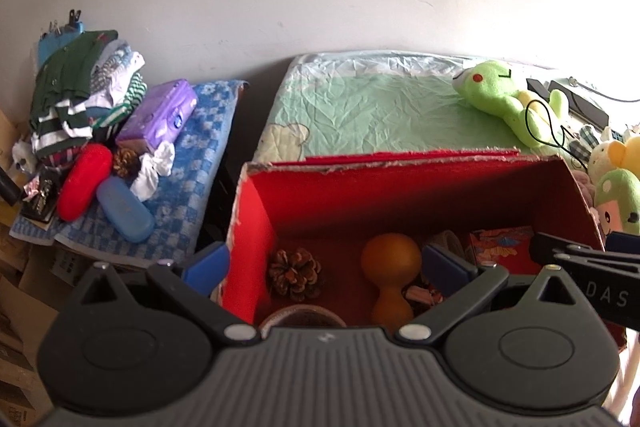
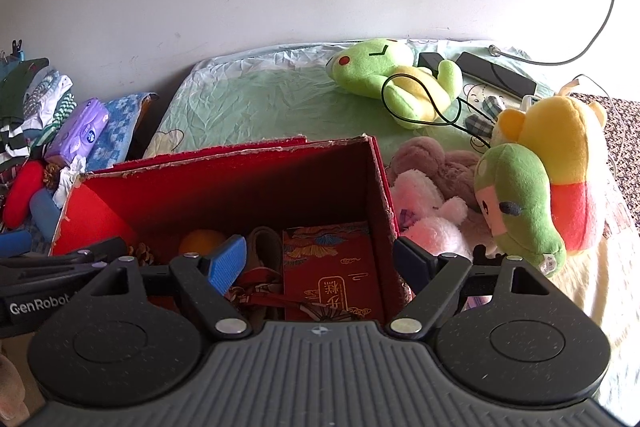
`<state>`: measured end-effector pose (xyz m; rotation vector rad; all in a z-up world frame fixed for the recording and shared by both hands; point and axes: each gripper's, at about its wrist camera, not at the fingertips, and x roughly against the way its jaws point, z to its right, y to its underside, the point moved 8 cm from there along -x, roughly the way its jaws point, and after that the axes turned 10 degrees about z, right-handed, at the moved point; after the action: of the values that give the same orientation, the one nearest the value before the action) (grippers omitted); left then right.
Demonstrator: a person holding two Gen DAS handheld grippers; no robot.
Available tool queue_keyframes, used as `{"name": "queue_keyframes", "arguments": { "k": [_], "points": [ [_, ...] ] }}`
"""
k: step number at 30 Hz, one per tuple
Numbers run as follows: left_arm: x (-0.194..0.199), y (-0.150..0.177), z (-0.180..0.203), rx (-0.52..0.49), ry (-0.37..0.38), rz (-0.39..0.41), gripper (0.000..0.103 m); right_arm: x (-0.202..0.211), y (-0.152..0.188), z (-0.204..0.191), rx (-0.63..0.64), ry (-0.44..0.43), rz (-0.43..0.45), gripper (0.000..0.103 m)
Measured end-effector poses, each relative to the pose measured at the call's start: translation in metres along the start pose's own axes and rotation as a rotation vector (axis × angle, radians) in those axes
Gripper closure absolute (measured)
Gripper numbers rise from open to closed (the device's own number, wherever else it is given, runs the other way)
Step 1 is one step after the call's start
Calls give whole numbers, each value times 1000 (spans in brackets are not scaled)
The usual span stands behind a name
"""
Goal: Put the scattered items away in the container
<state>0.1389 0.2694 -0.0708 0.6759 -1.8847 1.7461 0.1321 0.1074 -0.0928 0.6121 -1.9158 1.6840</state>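
Note:
A red cardboard box stands on the bed, also in the right wrist view. Inside lie a pine cone, an orange dumbbell-shaped toy, a red envelope and other small items. My left gripper is open and empty, its jaws astride the box's left wall. My right gripper is open and empty, its jaws astride the box's right wall. Plush toys lie scattered: a green frog, a yellow and green one, pink and brown ones.
A side stand at left holds a red case, a blue case, a purple tissue pack, a second pine cone and folded clothes. Black cables and adapters lie by the frog. A white wall is behind.

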Motion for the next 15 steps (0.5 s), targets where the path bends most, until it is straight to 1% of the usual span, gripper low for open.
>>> {"name": "queue_keyframes", "arguments": {
  "k": [5,15],
  "points": [
    [-3,10,1,16,22,-42,1,-1,4,1,17,17,-6,20],
    [-4,18,-7,45,20,-66,1,4,5,0,33,37,6,20]
  ]
}}
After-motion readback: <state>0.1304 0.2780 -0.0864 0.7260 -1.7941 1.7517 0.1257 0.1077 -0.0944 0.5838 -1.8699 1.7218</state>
